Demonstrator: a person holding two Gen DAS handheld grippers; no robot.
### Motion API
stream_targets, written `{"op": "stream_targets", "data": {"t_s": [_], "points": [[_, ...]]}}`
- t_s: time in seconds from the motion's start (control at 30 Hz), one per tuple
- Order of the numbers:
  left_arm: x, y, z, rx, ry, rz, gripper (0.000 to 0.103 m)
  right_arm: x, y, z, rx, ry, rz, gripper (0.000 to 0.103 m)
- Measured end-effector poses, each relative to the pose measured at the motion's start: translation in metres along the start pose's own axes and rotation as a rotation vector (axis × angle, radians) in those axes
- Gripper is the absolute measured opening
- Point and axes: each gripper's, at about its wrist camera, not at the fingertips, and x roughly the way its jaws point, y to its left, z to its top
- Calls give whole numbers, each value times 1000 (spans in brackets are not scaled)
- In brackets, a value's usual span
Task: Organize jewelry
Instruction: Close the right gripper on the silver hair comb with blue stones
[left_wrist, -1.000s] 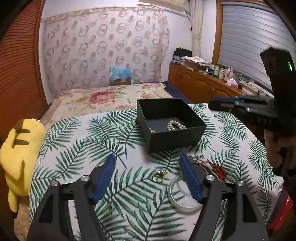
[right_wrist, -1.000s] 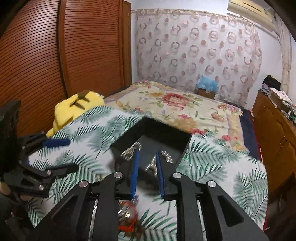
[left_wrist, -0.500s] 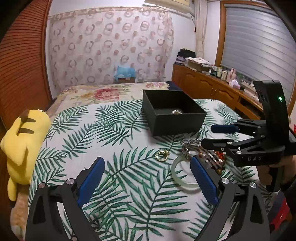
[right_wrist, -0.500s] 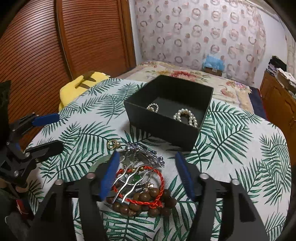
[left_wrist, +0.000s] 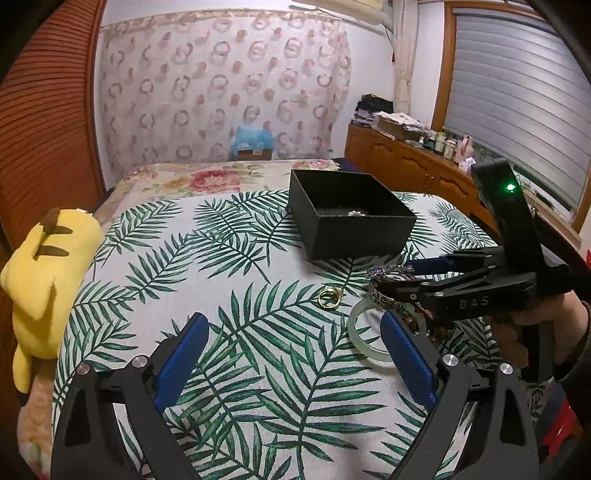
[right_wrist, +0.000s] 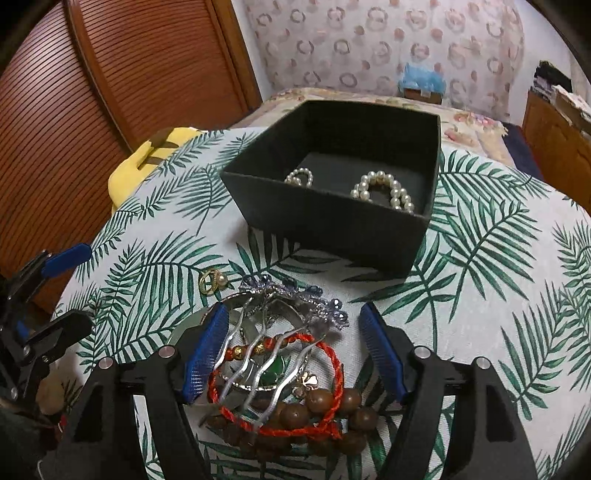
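A black open box (right_wrist: 343, 225) (left_wrist: 351, 225) stands on the leaf-print cloth and holds two pearl bracelets (right_wrist: 384, 190). Before it lies a heap of jewelry: a silver hair comb (right_wrist: 269, 332) with blue-grey beads, a red cord bracelet (right_wrist: 332, 369), a brown bead bracelet (right_wrist: 321, 406), a pale green bangle (left_wrist: 364, 334) and a gold ring (left_wrist: 330, 297) (right_wrist: 211, 280). My right gripper (right_wrist: 291, 347) is open, its fingers on either side of the comb and red cord. My left gripper (left_wrist: 295, 354) is open and empty, low over the cloth left of the bangle.
A yellow plush toy (left_wrist: 40, 273) sits at the table's left edge. A bed with a floral cover (left_wrist: 207, 177) lies behind the table. A wooden sideboard (left_wrist: 417, 173) with clutter runs along the right wall. A ribbed wooden wardrobe door (right_wrist: 110, 92) stands on the left.
My right gripper has pulled back from the box, opened wide, and come down over the jewelry heap. My left gripper has opened wider and drawn back a little.
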Motion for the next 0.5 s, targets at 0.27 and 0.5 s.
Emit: {"op": "stream_targets", "data": {"t_s": [0.27, 0.5], "points": [[1, -4, -2, 4, 8, -6, 90, 1, 4, 2, -32, 14, -14, 63], [8, -9, -3, 12, 29, -10, 90, -13, -3, 3, -31, -23, -22, 62]]}}
